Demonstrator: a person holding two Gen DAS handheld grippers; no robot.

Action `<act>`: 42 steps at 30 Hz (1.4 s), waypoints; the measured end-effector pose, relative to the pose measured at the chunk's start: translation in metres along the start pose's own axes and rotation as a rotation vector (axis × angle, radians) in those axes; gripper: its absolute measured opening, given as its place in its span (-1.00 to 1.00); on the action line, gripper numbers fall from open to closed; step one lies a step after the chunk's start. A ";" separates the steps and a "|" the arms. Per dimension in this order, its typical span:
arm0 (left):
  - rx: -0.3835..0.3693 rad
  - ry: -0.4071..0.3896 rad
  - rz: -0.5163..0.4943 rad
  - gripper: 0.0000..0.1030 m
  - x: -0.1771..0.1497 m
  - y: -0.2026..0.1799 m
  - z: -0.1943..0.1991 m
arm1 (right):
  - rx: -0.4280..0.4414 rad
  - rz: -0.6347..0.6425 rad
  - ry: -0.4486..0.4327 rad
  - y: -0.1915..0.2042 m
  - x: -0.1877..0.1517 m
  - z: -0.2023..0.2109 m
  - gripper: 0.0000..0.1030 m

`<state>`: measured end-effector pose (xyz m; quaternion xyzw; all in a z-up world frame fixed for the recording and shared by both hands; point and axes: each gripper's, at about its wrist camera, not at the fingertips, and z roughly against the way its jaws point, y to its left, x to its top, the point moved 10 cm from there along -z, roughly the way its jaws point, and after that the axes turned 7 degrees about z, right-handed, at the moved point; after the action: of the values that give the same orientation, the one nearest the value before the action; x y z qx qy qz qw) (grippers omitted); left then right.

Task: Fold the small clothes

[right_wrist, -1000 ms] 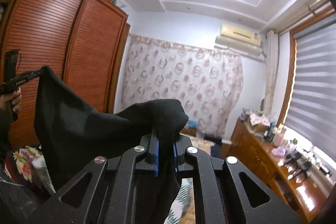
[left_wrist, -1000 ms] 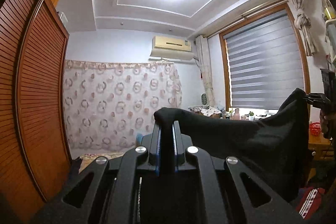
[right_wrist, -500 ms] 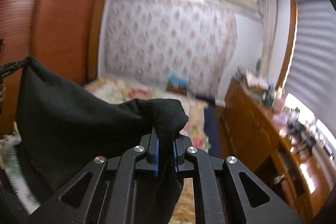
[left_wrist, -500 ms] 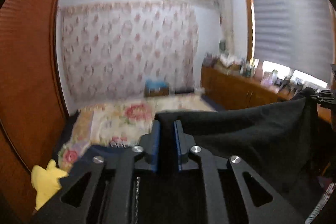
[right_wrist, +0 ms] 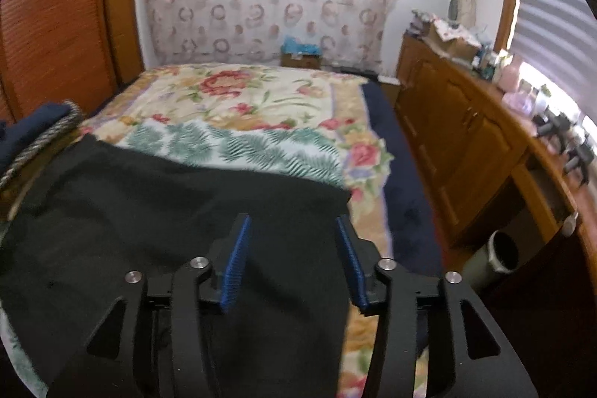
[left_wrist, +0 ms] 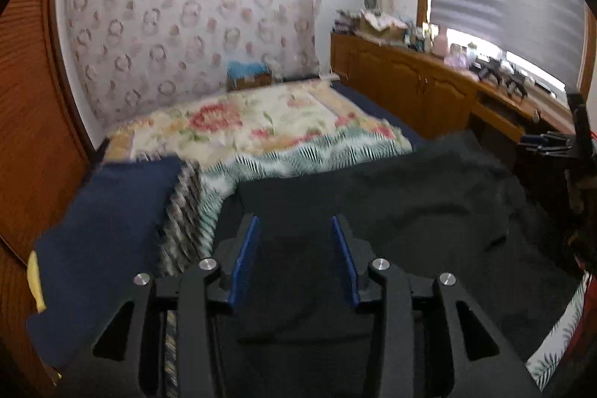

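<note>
Black garment (left_wrist: 403, 211) spread flat on the bed (right_wrist: 261, 99), over the fern-print cloth (right_wrist: 238, 148) at its near end. Left tool (left_wrist: 294, 234) over the garment's left corner, jaws just opened, blue pads apart, fabric lying loose beneath. Right tool (right_wrist: 291, 237) over the right corner, likewise just spread, nothing pinched. Navy garment (left_wrist: 100, 237) left of the black one.

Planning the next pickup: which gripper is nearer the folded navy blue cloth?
Left. The left gripper is just right of the folded navy blue cloth; the right gripper is farther, across the black garment. Both jaws have just been opening, nothing gripped between them.
</note>
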<state>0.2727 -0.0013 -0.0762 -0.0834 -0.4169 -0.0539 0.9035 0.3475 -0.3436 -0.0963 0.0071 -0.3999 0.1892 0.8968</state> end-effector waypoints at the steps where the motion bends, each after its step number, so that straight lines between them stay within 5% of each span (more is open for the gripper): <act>1: -0.002 0.020 -0.001 -0.24 -0.009 -0.002 -0.003 | 0.007 0.001 0.001 0.007 -0.005 0.003 -0.03; 9: -0.007 0.177 0.031 -0.23 -0.074 -0.007 -0.035 | 0.073 -0.079 0.090 0.036 -0.070 0.003 -0.01; 13: 0.023 0.233 0.059 -0.23 -0.091 0.000 -0.048 | 0.032 -0.114 0.143 0.028 -0.095 -0.009 -0.01; 30: 0.033 0.175 0.050 -0.14 -0.099 -0.004 -0.051 | -0.015 -0.111 0.130 0.029 -0.100 -0.017 0.00; 42: 0.077 0.187 0.164 -0.14 -0.116 0.015 -0.023 | -0.021 -0.107 0.128 0.027 -0.101 -0.018 0.00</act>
<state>0.2176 0.0125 -0.1814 -0.0768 -0.3242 0.0286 0.9424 0.2890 -0.3489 -0.1847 0.0071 -0.3426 0.1369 0.9294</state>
